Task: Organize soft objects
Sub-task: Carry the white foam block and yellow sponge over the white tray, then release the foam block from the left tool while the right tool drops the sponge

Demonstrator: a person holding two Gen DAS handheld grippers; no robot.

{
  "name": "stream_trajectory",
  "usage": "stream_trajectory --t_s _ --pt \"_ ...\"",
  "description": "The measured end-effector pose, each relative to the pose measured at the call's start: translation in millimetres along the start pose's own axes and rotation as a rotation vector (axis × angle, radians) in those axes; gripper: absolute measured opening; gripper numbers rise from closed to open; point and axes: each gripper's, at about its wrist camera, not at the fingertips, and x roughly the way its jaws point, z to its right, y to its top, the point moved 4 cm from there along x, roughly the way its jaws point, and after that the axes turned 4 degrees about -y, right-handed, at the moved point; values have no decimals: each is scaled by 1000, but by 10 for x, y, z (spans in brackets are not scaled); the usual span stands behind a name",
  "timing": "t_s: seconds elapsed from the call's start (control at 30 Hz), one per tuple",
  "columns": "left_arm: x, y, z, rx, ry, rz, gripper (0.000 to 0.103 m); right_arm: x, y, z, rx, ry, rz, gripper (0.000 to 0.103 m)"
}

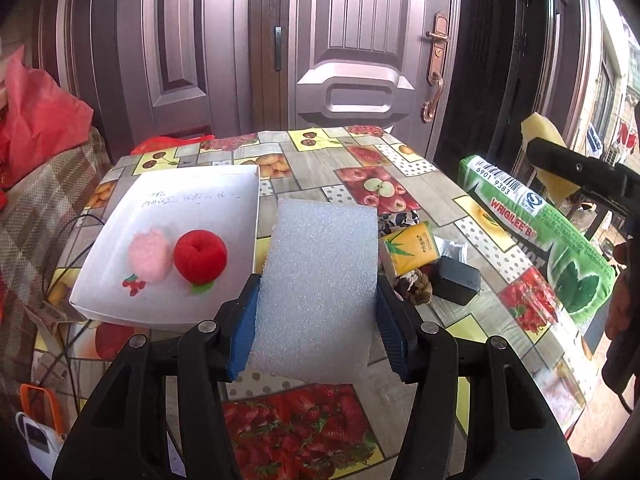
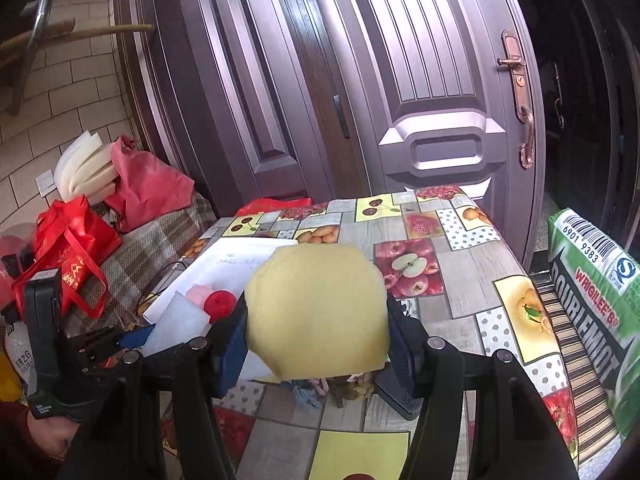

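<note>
Left gripper [image 1: 316, 312] is clamped on a white foam block [image 1: 318, 284], held above the table [image 1: 400, 160] just right of the white tray [image 1: 192, 200]. Right gripper [image 2: 316, 344] is clamped on a yellow sponge [image 2: 316, 312], also held up over the table, w/ the tray to its left.

Step in hand, as I read it: both soft pieces are picked up and due to go into the tray, which already holds a pink pompom [image 1: 147, 255] and a red pompom [image 1: 201, 255] touching each other.

Next move probably calls for swinging the foam left over the tray's rim, lowering to the bare part near the far wall, then opening. Sponge after, so the grippers don't cross.

Around: yellow tissue pack [image 1: 410, 247], black adapter [image 1: 456, 286], a brownish knitted thing [image 1: 414, 288] (too hidden to name), green pillow [image 1: 540, 236] at the table's right edge. Nothing blocks the way to the tray; the pompoms could roll if nudged.
</note>
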Motion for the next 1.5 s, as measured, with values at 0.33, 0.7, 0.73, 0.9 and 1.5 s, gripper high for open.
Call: stream_trajectory --t_s 0.33,0.7,0.73,0.9,1.5 --pt "-325 349 -417 -46 92 100 54 16 472 -227 -36 52 66 60" --pt "-603 554 -1040 -138 209 166 55 283 785 -681 -73 144 59 60" --pt "-598 544 -1071 -145 212 164 55 311 789 -726 -79 150 54 60" --pt "-579 513 -1184 -178 224 156 55 421 782 -889 -100 180 33 60" --pt "186 441 -2029 -328 277 12 55 1713 335 -1228 -62 225 -267 60"
